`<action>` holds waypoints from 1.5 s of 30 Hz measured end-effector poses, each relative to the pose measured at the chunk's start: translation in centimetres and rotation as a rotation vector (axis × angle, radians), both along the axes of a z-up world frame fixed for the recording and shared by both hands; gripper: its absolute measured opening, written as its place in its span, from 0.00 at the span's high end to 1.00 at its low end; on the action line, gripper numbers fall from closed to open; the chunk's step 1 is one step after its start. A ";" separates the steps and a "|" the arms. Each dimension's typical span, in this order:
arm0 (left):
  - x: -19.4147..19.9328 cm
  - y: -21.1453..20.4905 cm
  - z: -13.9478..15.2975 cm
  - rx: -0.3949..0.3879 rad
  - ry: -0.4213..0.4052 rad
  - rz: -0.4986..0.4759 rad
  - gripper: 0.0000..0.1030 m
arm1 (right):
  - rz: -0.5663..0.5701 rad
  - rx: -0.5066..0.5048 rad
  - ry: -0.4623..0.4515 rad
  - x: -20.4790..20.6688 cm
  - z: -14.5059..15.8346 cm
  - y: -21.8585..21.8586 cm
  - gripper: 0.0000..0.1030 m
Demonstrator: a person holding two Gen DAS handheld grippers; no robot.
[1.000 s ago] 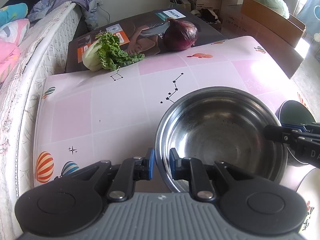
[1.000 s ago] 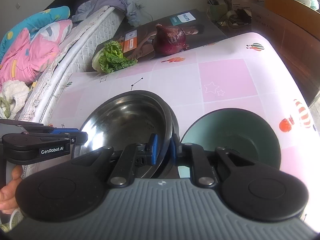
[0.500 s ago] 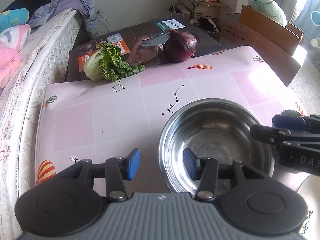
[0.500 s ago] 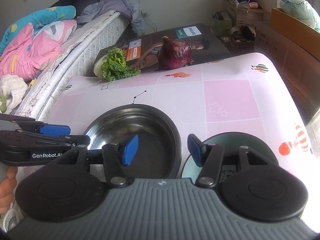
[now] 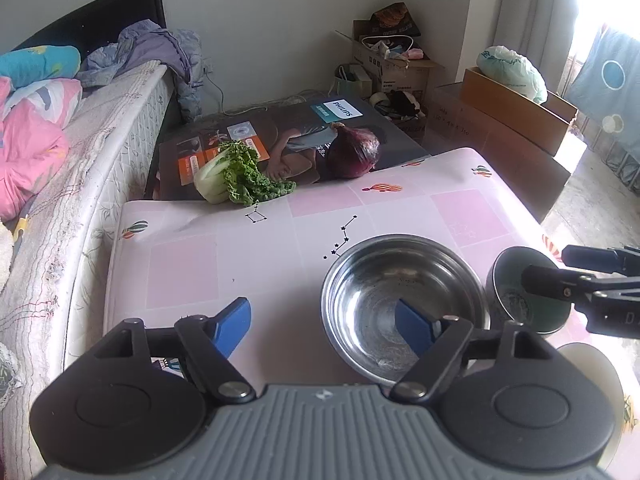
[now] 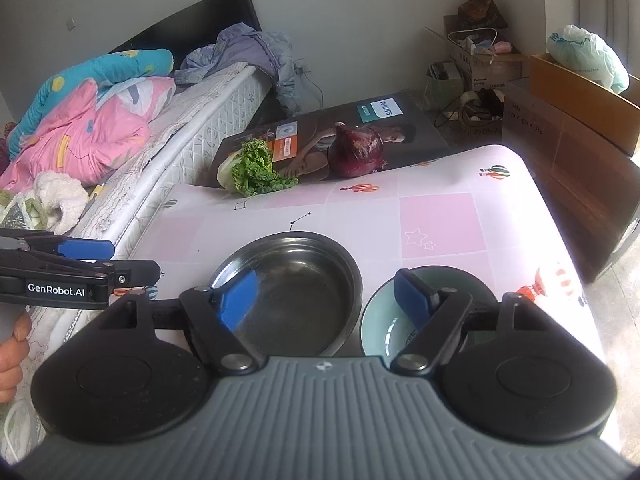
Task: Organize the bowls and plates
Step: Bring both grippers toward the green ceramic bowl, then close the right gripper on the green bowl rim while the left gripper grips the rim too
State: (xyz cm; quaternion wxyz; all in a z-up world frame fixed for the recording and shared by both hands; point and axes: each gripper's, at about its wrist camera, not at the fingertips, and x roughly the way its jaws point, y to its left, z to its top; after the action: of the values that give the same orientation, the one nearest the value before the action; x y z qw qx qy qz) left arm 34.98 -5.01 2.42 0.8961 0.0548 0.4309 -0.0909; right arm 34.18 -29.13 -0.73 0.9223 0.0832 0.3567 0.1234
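Observation:
A steel bowl rests on the pink patterned table, with a dark green bowl right beside it. Part of a white plate shows at the near right corner. My left gripper hovers above the steel bowl's left rim, jaws opening, pads touching nothing. My right gripper hangs over the gap between the two bowls. Its jaws are also opening and grip nothing.
A leafy green vegetable and a red onion lie at the table's far edge on a dark printed box. A bed runs along the left side. Cardboard boxes stand at the right. A hand shows at the left edge.
Both grippers were shut on the steel bowl's rim a second ago. They have opened, let go, risen and drawn back. The bowl stays on the table.

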 end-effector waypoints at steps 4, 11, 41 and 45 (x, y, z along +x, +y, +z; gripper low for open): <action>-2.9 0.8 1.7 -0.050 -0.041 -0.008 0.15 | 0.005 -0.044 -0.042 -4.0 2.1 -1.2 0.12; -7.1 0.0 2.4 -0.111 -0.067 -0.037 0.05 | -0.024 -0.034 -0.094 -10.0 3.9 -4.9 0.12; -3.8 -12.4 -5.0 -0.243 0.102 -0.256 0.39 | -0.192 0.143 0.084 -7.1 -5.2 -15.6 0.27; -1.0 -13.4 -5.2 -0.220 0.130 -0.224 0.58 | -0.168 0.155 0.113 -4.4 -6.5 -15.6 0.40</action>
State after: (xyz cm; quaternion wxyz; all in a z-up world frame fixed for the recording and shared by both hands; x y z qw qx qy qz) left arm 34.01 -18.37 -2.81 0.8512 -0.0021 0.4664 -0.2405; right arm 29.73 -44.69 -7.26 0.8987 0.1905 0.3892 0.0681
